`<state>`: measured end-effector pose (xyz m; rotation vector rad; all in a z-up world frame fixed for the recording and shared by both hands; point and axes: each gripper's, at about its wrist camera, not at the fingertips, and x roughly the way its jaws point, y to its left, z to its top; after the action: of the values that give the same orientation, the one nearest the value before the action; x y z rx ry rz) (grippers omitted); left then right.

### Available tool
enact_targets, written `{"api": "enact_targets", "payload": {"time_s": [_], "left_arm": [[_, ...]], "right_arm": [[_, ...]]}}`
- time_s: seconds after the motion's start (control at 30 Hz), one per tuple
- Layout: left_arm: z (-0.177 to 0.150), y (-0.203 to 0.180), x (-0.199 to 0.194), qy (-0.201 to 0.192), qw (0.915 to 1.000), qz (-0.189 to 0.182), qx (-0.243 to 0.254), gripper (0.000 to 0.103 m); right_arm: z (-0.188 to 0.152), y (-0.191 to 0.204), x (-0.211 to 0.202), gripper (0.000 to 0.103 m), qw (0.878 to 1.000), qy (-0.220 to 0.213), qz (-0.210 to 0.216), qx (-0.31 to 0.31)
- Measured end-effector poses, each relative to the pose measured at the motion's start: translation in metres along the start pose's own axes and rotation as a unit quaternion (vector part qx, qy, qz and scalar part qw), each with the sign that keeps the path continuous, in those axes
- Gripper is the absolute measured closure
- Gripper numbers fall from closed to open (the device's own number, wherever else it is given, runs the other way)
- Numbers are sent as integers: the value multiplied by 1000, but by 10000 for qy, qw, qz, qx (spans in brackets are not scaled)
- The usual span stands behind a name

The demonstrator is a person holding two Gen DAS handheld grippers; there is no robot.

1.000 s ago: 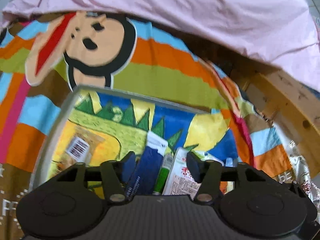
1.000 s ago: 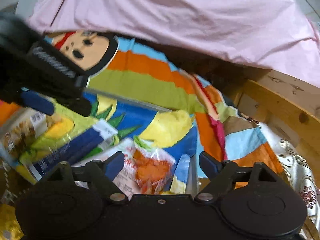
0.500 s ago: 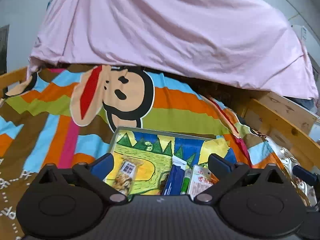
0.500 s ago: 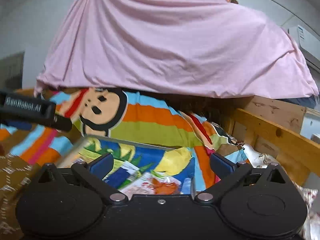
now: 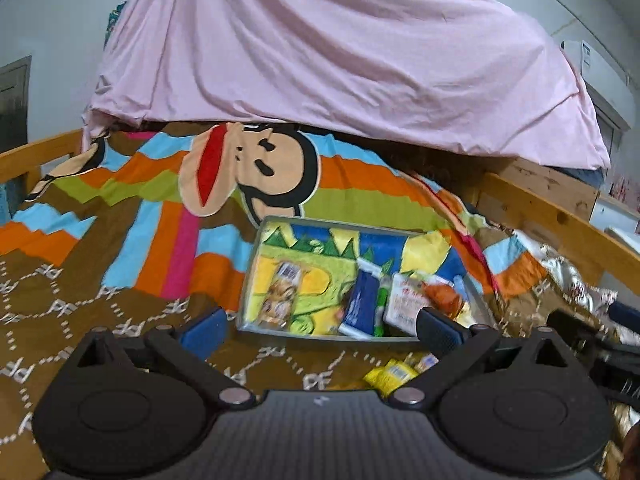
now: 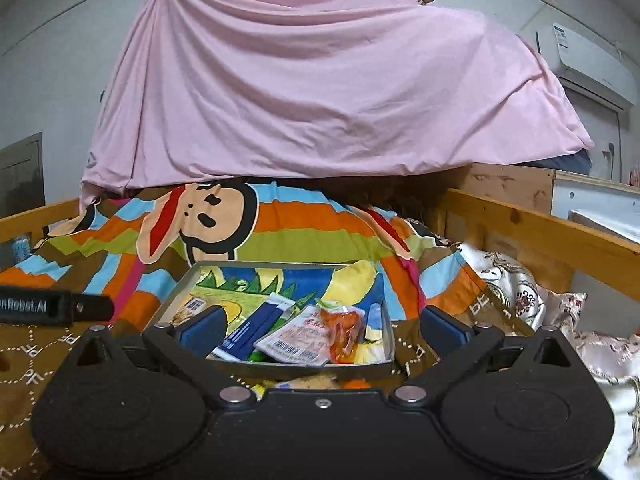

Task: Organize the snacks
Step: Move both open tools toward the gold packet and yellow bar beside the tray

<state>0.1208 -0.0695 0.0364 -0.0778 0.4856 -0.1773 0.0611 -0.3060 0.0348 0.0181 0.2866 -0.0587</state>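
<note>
Both claws, left [image 5: 322, 326] and right [image 6: 323, 328], spread empty, tray of snacks [image 6: 280, 364] just ahead.

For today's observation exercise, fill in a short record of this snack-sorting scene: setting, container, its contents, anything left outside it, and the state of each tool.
setting: striped monkey-print blanket on a wooden-railed bed, pink sheet draped behind
container: shallow grey tray with a cartoon-print floor
contents: brown snack packet on the left; blue packet, green stick and white-and-orange packet on the right
outside: yellow packet on the blanket, nearer than the tray
left tool: open, empty
right tool: open, empty
</note>
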Motion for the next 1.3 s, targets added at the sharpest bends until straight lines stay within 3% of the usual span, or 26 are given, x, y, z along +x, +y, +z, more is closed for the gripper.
{"api": "enact_targets", "payload": {"time_s": [0.13,0.27,0.43,0.7,0.93,1.3], "left_arm": [[-18,11,-20,96,9998,172,83,1],[-40,24,-37,115,9994,320,89,1],[-62,43,-49,220,9981,552,-160,1],[-65,57,-53,384,9961,672,-430,1],[-68,63,-44,700,9935,639,-629,1],[-76,64,-34,931,9894,976,-530,1]], "right_arm": [[-8,11,-12,1,9998,166,38,48],[-14,26,-22,1,9994,130,-84,-294],[-19,36,-24,1,9978,282,-204,-563],[-33,61,-12,1,9885,989,155,-1130],[-43,82,-5,1,9787,1222,337,-1615],[-47,85,8,1,9732,1499,397,-1700]]}}
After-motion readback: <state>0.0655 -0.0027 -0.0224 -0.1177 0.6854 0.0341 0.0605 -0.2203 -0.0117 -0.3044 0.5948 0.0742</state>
